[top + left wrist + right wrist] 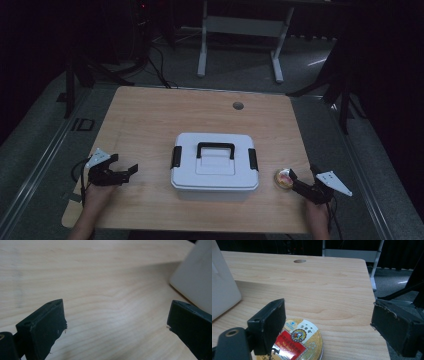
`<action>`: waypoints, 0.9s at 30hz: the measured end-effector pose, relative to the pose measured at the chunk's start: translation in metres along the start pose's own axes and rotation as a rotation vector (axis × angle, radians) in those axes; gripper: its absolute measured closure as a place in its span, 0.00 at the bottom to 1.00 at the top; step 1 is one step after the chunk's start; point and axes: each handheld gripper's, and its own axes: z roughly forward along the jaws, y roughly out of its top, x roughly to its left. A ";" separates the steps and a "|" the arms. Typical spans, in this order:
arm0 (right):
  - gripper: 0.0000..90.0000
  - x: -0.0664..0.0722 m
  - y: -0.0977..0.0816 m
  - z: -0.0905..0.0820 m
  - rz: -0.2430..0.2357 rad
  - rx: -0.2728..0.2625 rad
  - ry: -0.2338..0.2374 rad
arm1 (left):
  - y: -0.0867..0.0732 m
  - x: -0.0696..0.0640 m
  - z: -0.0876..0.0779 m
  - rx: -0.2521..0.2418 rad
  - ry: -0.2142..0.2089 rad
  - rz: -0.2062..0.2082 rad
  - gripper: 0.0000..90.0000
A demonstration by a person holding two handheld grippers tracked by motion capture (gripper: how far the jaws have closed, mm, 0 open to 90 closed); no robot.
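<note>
Low right of the high view, the right gripper [296, 181], jaws wide, straddles the round gold tin [298, 343]; a skewed close could flick it away.

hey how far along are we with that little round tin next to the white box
Nothing looks done yet. The round tin lies flat on the table, right of the white box, whose lid is on with its black side latches down. In hand: the right gripper is at the tin, jaws open, not gripping. The left gripper is open over bare wood. Left to do: probably grasp the tin and open the box.
</note>
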 end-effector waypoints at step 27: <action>0.13 0.001 0.000 0.000 -0.005 0.005 -0.007 | 0.055 -0.019 -0.016 0.409 -0.183 0.412 0.05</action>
